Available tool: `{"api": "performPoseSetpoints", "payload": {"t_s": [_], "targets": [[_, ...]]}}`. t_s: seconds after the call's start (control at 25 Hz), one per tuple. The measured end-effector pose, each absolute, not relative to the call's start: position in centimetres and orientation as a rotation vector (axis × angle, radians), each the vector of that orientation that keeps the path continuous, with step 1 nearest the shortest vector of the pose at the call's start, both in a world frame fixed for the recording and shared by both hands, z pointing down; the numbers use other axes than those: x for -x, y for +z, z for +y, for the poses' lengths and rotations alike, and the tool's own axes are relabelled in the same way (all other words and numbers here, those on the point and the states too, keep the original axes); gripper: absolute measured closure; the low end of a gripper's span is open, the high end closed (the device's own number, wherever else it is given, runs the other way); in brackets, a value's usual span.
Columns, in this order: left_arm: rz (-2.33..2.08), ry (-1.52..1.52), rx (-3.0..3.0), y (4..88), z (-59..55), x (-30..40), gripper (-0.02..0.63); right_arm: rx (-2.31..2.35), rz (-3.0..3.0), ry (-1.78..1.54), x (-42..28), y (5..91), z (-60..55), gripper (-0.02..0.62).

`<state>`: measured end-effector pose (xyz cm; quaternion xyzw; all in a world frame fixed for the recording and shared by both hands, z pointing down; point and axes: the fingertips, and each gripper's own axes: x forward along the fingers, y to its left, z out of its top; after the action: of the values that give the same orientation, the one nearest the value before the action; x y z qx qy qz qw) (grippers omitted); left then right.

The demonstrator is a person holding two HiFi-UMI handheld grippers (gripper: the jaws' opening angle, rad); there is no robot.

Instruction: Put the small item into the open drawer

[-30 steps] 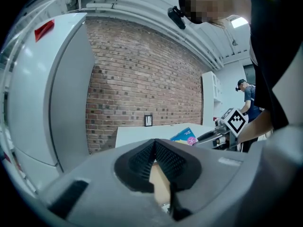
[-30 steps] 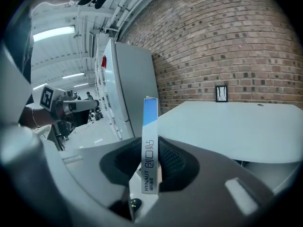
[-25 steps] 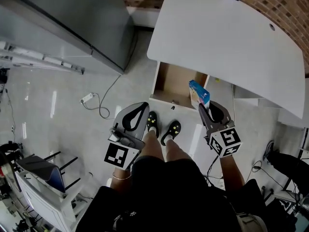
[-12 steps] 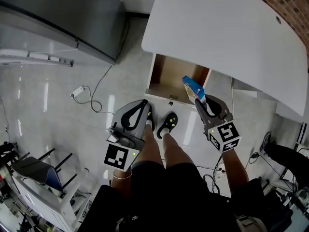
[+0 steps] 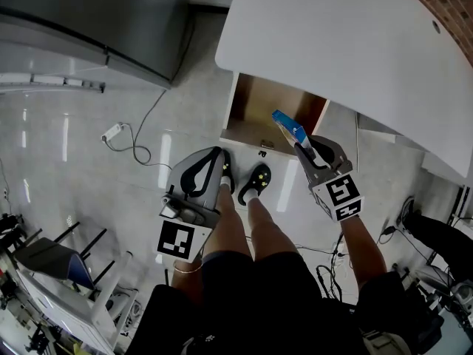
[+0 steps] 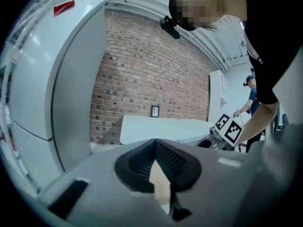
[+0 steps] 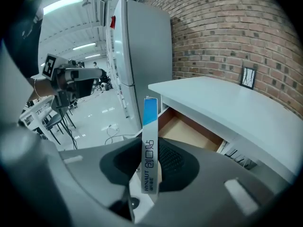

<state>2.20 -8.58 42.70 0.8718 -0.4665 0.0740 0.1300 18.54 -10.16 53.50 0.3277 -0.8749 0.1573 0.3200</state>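
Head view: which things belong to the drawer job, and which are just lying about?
Job:
- blue-and-white box, clamped in the right gripper
- open drawer under the white desk

Lying about:
- power strip with cable on the floor
- grey fridge
- chair
- left gripper, shut and empty

I see the drawer (image 5: 266, 108) standing out from under the table's (image 5: 347, 43) near edge, with the small box (image 5: 288, 126) above its front right corner, between the right gripper's (image 5: 301, 146) jaws. The left gripper (image 5: 216, 160) hangs over the floor left of the drawer front. The fridge (image 5: 89, 21) stands left of the table.
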Motion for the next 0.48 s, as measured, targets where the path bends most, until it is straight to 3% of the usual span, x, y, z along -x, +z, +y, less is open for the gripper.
{"api": "performPoseSetpoints", "payload": {"t_s": [0.48], "targets": [[-1.359, 0.232, -2.509, 45.8, -9.2, -1.5, 0.614, -0.776, -2.256, 0.422, -16.8, 57.7, -11.0, 0.494]]}}
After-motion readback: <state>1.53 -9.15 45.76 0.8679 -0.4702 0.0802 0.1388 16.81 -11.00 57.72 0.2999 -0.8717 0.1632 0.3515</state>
